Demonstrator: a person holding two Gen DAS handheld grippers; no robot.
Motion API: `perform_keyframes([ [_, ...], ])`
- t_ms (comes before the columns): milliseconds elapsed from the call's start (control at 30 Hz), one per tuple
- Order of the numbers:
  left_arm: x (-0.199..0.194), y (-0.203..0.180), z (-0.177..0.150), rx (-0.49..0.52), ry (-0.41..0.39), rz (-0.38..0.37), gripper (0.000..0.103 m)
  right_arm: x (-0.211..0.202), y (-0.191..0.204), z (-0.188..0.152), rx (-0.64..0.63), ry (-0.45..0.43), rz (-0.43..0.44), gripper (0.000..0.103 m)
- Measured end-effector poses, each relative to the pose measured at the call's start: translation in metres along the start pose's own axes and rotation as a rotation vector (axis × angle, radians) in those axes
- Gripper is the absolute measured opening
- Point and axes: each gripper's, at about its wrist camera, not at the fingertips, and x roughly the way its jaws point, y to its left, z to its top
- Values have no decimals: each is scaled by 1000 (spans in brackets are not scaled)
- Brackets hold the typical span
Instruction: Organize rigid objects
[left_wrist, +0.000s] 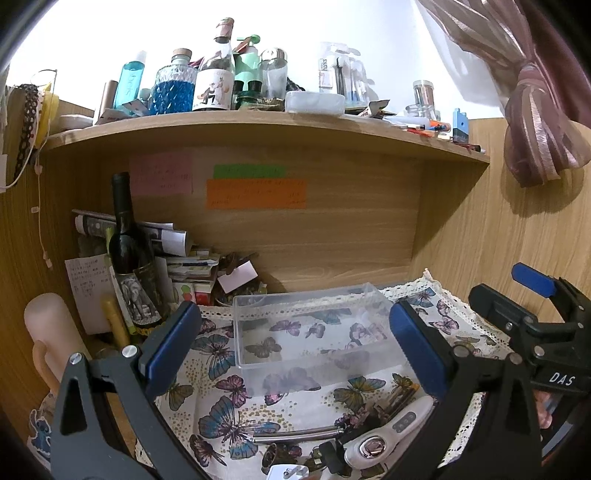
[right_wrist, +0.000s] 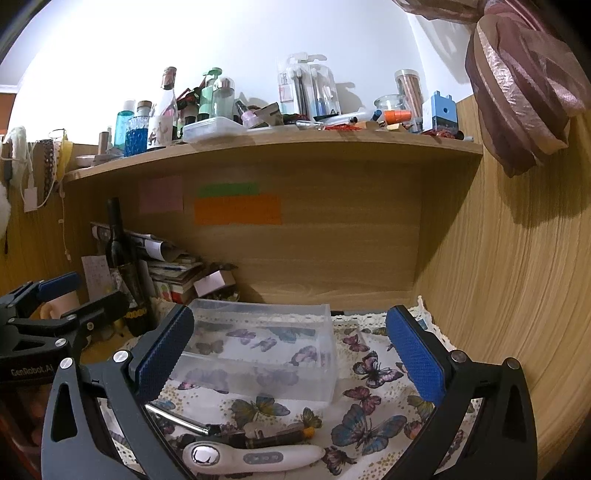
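Observation:
A clear plastic box (left_wrist: 314, 325) stands empty on the butterfly cloth (left_wrist: 229, 417); it also shows in the right wrist view (right_wrist: 262, 350). In front of it lie a white handheld device (left_wrist: 384, 439), a metal rod (left_wrist: 295, 434) and small dark items. The device (right_wrist: 255, 458) and rod (right_wrist: 177, 417) show in the right wrist view too. My left gripper (left_wrist: 295, 343) is open and empty, above the cloth facing the box. My right gripper (right_wrist: 291, 350) is open and empty, beside it on the right. The right gripper shows in the left wrist view (left_wrist: 517, 306).
A dark wine bottle (left_wrist: 129, 254), stacked papers and boxes (left_wrist: 184, 258) crowd the back left corner. A wooden shelf (left_wrist: 258, 125) overhead carries several bottles and jars. A wooden side wall (right_wrist: 498, 295) closes the right. A pink curtain (left_wrist: 535, 92) hangs at upper right.

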Motion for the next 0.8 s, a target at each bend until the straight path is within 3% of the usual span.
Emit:
perform_keyframes([
  [800,4,-3,-6,3,14,-2,103,8,3,-5,3,24,4,103],
])
